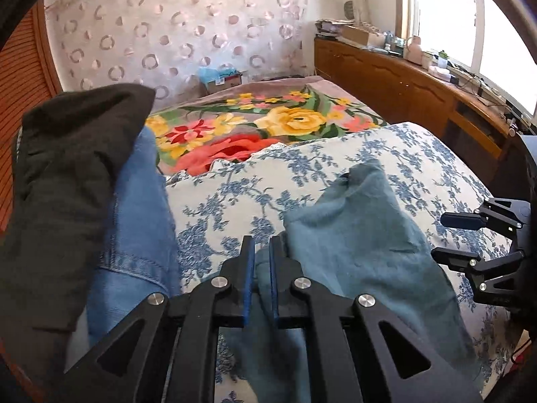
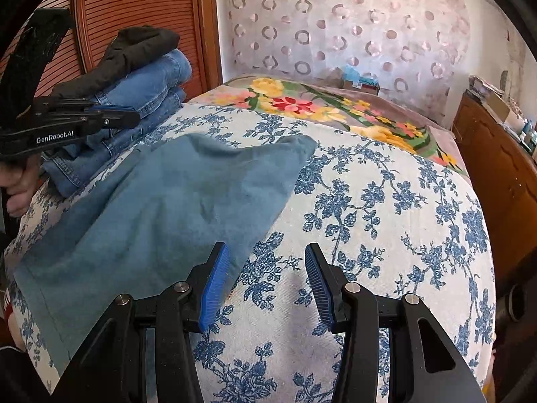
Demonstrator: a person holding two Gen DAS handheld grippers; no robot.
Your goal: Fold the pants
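Stack of folded jeans (image 2: pixel 134 100) with a dark garment on top sitting at 10 o'clock. Left gripper (image 1: pixel 262 268) clamping the near edge of the teal pants (image 2: pixel 161 201), which are lying across the blue-floral bedspread (image 2: pixel 386 218). Right gripper (image 2: pixel 266 282) hovering at 6 o'clock, fingers spread, gripping nothing. Likely early fold step; next, right needs closing on the pants' right edge.

Your bed (image 2: pixel 386 201) wears a white cover with blue flowers; a bright floral blanket (image 2: pixel 335 107) lies at its far end. On the cover, teal pants (image 2: pixel 161 194) lie spread beside stacked folded jeans (image 2: pixel 141 100) topped by a dark garment (image 2: pixel 141 43).
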